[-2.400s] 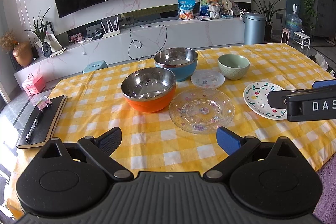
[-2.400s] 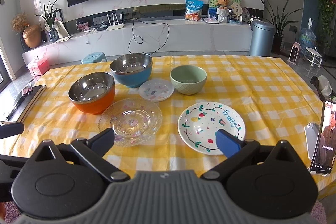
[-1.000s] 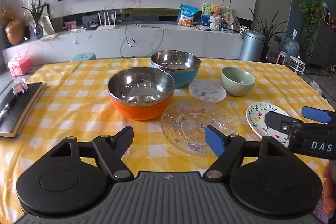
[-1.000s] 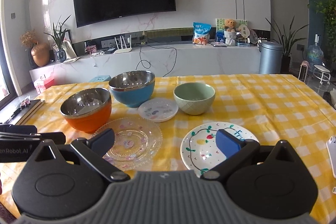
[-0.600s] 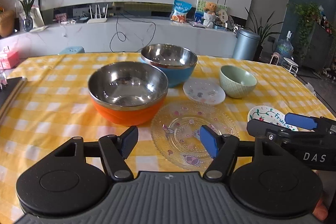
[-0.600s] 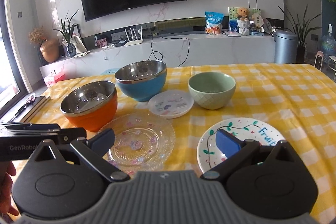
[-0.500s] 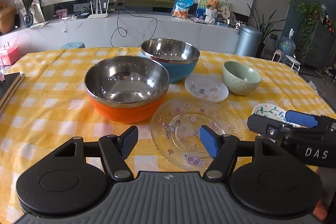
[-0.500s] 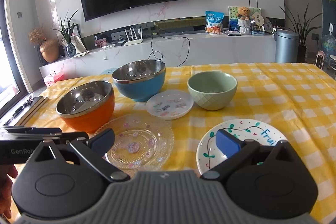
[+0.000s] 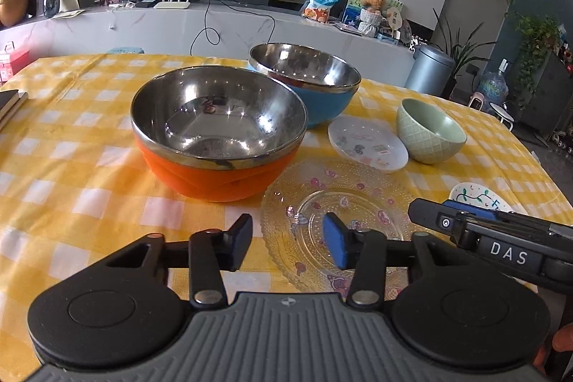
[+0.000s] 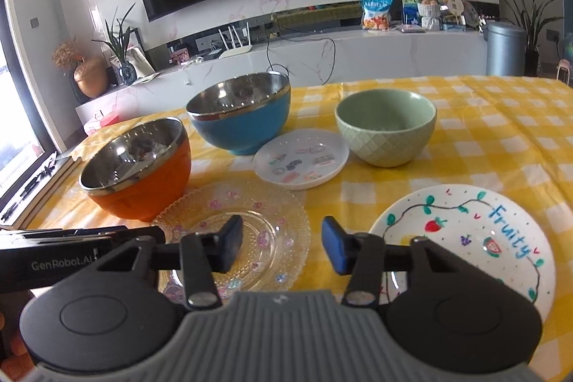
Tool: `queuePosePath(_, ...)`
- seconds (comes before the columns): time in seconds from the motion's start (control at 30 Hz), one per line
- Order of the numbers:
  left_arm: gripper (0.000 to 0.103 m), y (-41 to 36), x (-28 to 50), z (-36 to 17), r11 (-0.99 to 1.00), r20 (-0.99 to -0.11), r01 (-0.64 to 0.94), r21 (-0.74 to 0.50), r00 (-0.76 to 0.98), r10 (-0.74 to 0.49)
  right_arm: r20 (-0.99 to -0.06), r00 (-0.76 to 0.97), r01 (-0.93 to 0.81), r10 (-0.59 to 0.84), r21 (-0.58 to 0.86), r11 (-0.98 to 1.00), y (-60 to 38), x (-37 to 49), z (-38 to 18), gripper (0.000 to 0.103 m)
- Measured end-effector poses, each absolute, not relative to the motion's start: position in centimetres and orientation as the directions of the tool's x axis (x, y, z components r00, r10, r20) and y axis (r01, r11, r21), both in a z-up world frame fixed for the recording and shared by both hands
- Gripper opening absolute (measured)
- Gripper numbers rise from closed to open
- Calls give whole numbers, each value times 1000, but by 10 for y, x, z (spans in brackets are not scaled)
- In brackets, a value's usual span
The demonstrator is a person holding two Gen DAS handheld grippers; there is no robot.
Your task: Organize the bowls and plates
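Lettering "Fruity" on painted plate shows fully only from right wrist; both jaws have been closing, nothing gripped.

The right gripper hangs low over the bench, its jaws just narrowed with nothing between them. Under it lie the glass plate and the painted plate. Behind stand the orange bowl, blue bowl, small white plate and green bowl
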State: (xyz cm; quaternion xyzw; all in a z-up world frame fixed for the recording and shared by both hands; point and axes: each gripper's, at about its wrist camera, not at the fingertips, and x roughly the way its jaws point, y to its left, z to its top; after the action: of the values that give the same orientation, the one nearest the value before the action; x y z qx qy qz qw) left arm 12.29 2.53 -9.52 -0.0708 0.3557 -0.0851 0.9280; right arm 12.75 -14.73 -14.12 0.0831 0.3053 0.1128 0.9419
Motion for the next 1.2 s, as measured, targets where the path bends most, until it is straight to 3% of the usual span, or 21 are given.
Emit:
queuePosePath(0.07, 40, 27, 125, -98, 974, -652, 102, -202, 728, -211, -566, 783, -151, 257, 228, 962, -149, 131, -145, 32)
queuePosePath(0.3, 31, 30, 131, -105, 972, -669, 78, -223, 713, -211, -598, 756, -119, 268, 277, 954, -156, 140, -156, 27)
queuePosePath(0.4, 23, 31, 134, -108, 969, -676, 70, -238, 704, -217, -609, 742, -109, 281, 305, 946, -159, 142, -161, 20)
queuePosePath(0.67, 20, 30, 131, -107, 972, -680, 64, -225, 704, -204, -609, 741, -93, 285, 327, 941, -160, 141, -161, 12)
queuePosePath(1.2, 20, 50, 72, -81, 975, -683, 9, -221, 712, -161, -622, 710, -136, 332, 341, 930, -145, 89, -143, 9)
